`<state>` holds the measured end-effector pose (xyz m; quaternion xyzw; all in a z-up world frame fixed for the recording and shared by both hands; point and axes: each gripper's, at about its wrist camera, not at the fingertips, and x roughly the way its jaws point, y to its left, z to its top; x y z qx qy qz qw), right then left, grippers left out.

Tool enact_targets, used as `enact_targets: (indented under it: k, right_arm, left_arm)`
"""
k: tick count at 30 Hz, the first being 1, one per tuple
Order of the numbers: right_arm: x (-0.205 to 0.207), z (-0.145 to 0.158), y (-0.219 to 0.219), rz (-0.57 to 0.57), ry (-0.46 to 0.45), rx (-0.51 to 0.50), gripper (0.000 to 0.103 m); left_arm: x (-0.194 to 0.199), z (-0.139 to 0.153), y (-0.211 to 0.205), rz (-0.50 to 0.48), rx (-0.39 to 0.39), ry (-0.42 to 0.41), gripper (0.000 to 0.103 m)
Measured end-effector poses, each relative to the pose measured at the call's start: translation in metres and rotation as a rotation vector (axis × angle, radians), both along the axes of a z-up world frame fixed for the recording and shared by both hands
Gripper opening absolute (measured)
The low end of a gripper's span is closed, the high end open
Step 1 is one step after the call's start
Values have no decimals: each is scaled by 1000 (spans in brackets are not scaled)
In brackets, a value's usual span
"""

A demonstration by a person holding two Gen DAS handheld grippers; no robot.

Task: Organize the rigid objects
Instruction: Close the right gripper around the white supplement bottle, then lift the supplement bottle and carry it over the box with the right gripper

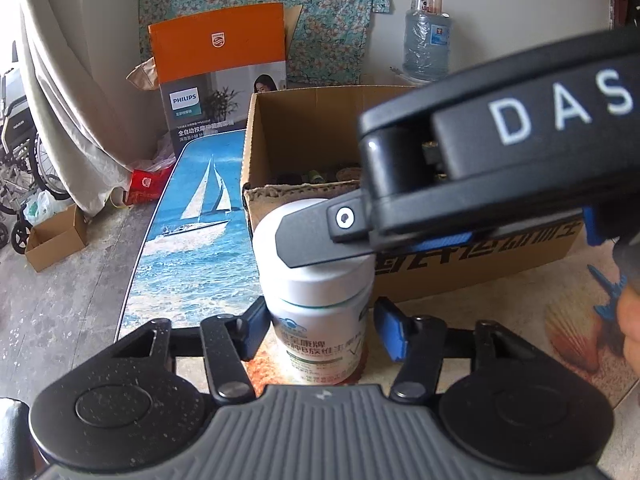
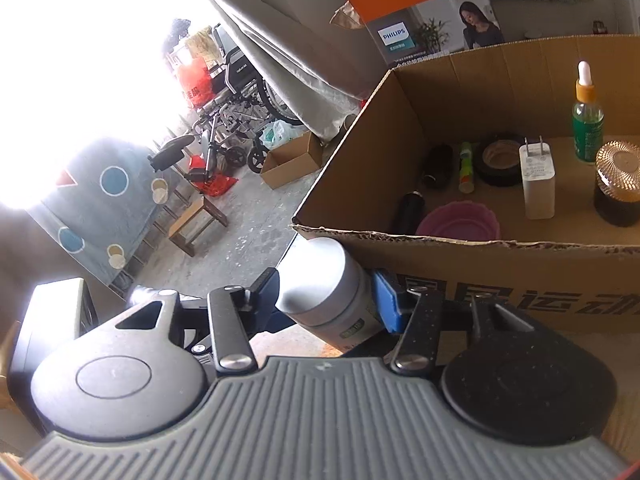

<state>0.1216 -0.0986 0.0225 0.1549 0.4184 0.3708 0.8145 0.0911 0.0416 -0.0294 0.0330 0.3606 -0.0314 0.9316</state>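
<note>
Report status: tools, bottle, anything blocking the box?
Left tool straddles white bottle, contact unclear. Right tool pinches its cap. Bottle upright, touching cardboard box. Box wall ahead.

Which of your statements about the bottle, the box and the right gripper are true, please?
1. The white bottle stands upright on the table, outside the cardboard box. True.
2. The box is empty. False: it holds a charger, a dropper bottle and more.
3. The bottle's cap is off. False: it is on.
4. The right gripper flanks the cap. True.
5. The dropper bottle lies flat. False: it stands upright.
</note>
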Motion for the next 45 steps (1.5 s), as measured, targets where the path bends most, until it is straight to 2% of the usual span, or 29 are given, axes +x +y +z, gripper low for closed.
enact_targets:
  k: [9,20,26,33,38,41,45]
  right_arm:
    - [3,-3,-1,-16,34,19,42]
    - [-1,1,-2,-13,30,16,41]
    - [-11,11,-6,6,23,39,41]
    - [-30,63,-5,79,-53,132,41]
    - [-24,122,-9,102,-168,179,42]
    - [-10,153,-23,72,-223,181,43]
    - [19,177,-53,12,-248,166,43]
  left_arm:
    - [2,3,1,26,-12,18,54]
    - [1,7,0,30,-15,32,54]
    - [-12,24,0,38,1,16,54]
    - [-33,90,6,53,95,-67,54]
    - [-16,149,0,28,153,-167,54]
    - [5,177,-13,-15,134,-207,54]
    - [36,187,-39,-74,97,-229,54]
